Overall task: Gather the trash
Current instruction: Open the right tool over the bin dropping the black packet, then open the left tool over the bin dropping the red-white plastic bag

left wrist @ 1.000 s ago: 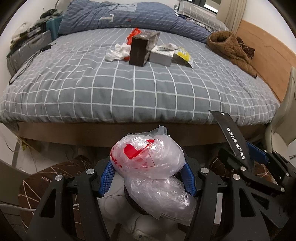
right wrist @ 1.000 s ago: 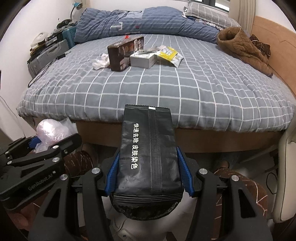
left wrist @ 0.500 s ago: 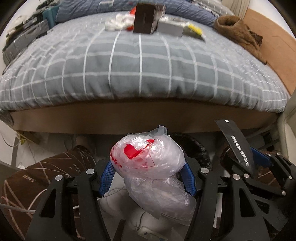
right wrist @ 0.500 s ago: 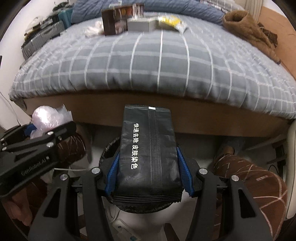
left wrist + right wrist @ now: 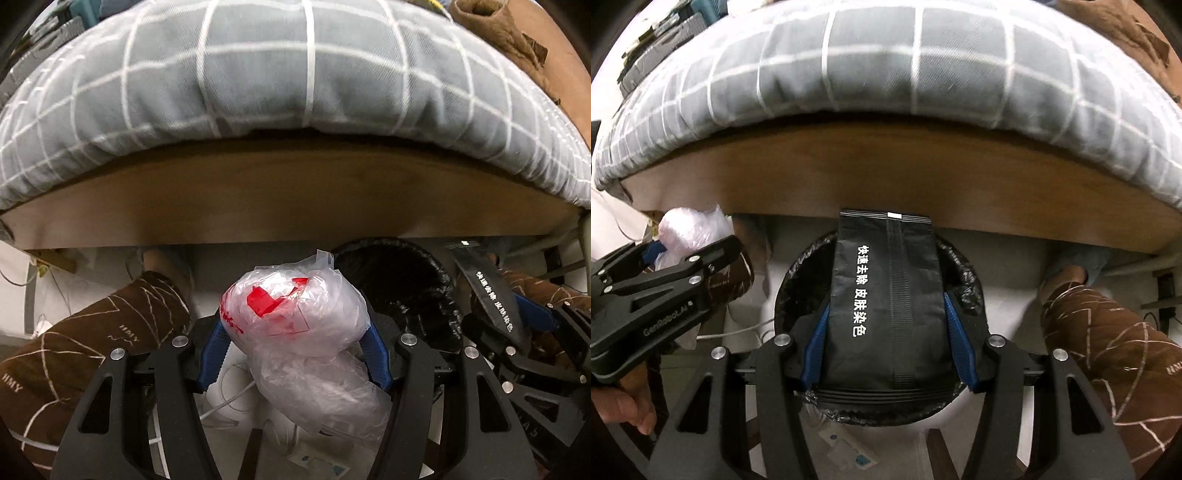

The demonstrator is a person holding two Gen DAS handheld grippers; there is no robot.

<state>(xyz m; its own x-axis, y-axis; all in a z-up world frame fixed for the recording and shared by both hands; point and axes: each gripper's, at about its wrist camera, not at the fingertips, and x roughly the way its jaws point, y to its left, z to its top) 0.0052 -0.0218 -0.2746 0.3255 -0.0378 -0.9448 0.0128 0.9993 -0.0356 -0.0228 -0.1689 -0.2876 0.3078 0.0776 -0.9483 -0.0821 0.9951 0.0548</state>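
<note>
Jaws on both grippers are clenched on trash. Between the blue pads of the left gripper (image 5: 293, 354) sits a crumpled clear bag (image 5: 299, 325) with red print; its loose lower half spills back between the arms toward the camera, so the squeeze lands only on the fuller upper wad, which looks enough for something so light. The right gripper (image 5: 888, 332) grips a black pouch (image 5: 886, 295) with white lettering by its two long edges, flat face up and top end pointing away, a hold that keeps the stiff pouch from twisting. Directly beyond and beneath the right jaws lies the round bin (image 5: 967, 284) with its black liner; the pouch covers most of the mouth, so it seems lined up to fall straight in once released. For the left jaws the bin (image 5: 406, 288) lies ahead and to the right, so the bag would, I judge, need to shift right before letting go. A leg in brown patterned trousers (image 5: 92, 354) flanks the left jaws on the outer side, and another (image 5: 1108, 354) flanks the right jaws. Farther ahead runs the wooden bed frame (image 5: 886, 173), and above it the grey checked bedding (image 5: 258, 81) bulges over the edge.
</note>
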